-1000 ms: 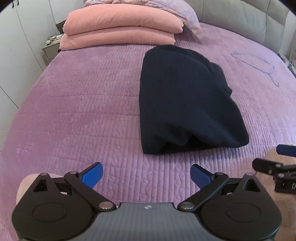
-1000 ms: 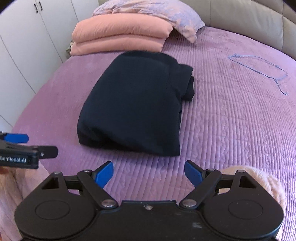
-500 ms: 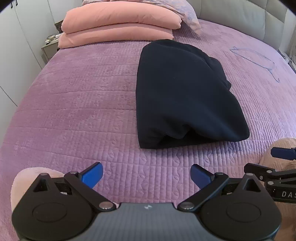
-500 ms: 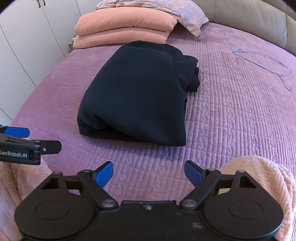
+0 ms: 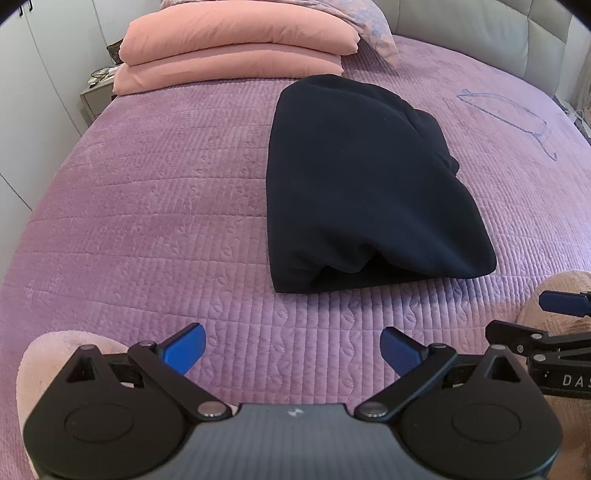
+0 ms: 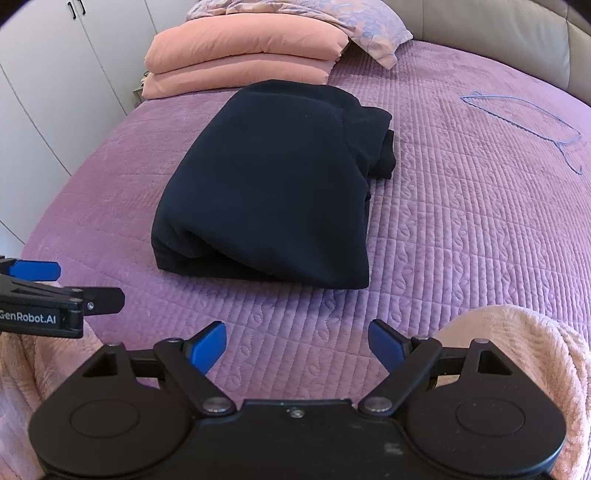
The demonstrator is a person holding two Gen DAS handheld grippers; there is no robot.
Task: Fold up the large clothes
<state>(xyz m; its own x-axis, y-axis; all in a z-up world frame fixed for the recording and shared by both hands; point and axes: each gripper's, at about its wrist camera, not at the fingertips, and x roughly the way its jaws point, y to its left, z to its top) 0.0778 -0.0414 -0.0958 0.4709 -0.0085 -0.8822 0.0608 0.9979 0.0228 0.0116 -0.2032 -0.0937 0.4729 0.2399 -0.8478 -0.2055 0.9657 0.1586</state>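
We look across a bed (image 5: 155, 206) covered in a purple quilted spread, with white cupboard doors (image 6: 44, 103) along the wall to the left and a grey padded headboard (image 5: 480, 33) at the far end. The dark garment (image 5: 362, 184) lies folded into a thick bundle on the spread, straight ahead of both grippers and apart from them, a little to the right of the left gripper (image 5: 291, 349) and a little to the left of the right gripper (image 6: 297, 345). Beyond it, against the headboard end, we see a stack of pink bedding (image 5: 236, 44) with a patterned pillow (image 6: 354, 26) leaning on it. A thin blue hanger (image 6: 528, 125) rests flat on the spread far ahead and to the right. Both grippers have their blue fingers spread wide with nothing between them, held low over the near edge of the bed. Pink fleece sleeves (image 6: 524, 354) show beside the grippers. A small nightstand (image 5: 96, 96) stands far left.
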